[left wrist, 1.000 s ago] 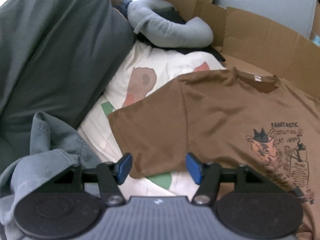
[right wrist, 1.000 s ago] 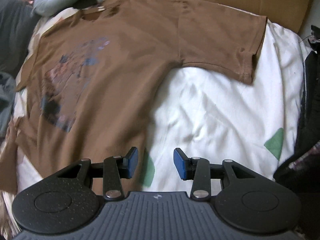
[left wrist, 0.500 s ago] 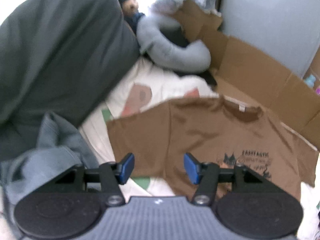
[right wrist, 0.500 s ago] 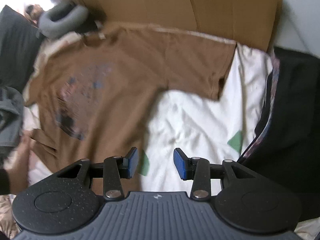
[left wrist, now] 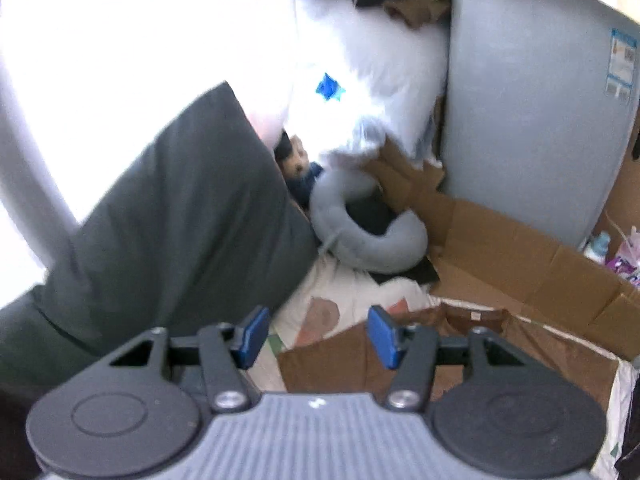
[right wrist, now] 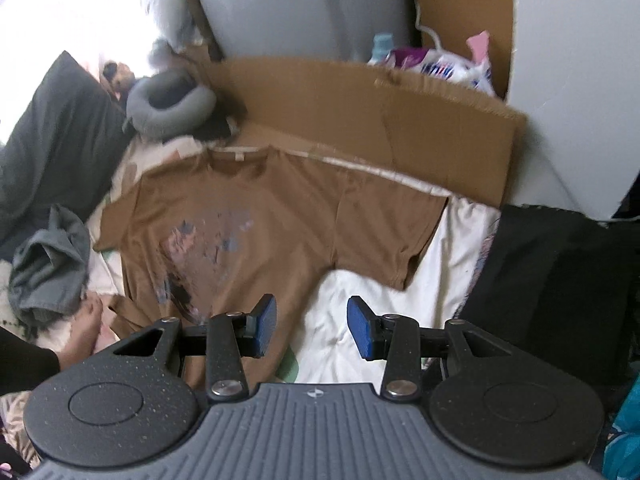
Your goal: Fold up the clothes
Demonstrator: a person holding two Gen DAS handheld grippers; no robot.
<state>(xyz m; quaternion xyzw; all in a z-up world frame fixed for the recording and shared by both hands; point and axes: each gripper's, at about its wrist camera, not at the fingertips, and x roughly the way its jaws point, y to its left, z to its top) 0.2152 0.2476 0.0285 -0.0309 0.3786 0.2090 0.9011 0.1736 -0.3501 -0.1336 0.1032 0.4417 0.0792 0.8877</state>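
I've got both grippers up high over the bed, angled down. My left gripper (left wrist: 314,338) has its blue pads spread with nothing between them, hanging above the near-left corner of the brown T-shirt (right wrist: 276,232). My right gripper (right wrist: 312,326) is spread too, empty, above the shirt's hem and the white sheet (right wrist: 384,292).

The shirt lies flat and face up on that patterned sheet, well below both grippers. Its collar points far, toward the cardboard (right wrist: 360,116) propped along the far edge; its hem is near me, so the long axis runs near to far. Sleeves stretch left and right, and the right sleeve lies on bare sheet.

To the left sits a dark grey pillow (left wrist: 180,220), with a grey neck pillow (left wrist: 360,236) at the far left beside a stuffed toy (left wrist: 298,160). A crumpled grey garment (right wrist: 48,268) lies left of the shirt. A bare foot (right wrist: 86,328) shows near left. Dark fabric (right wrist: 552,292) is piled on the right.
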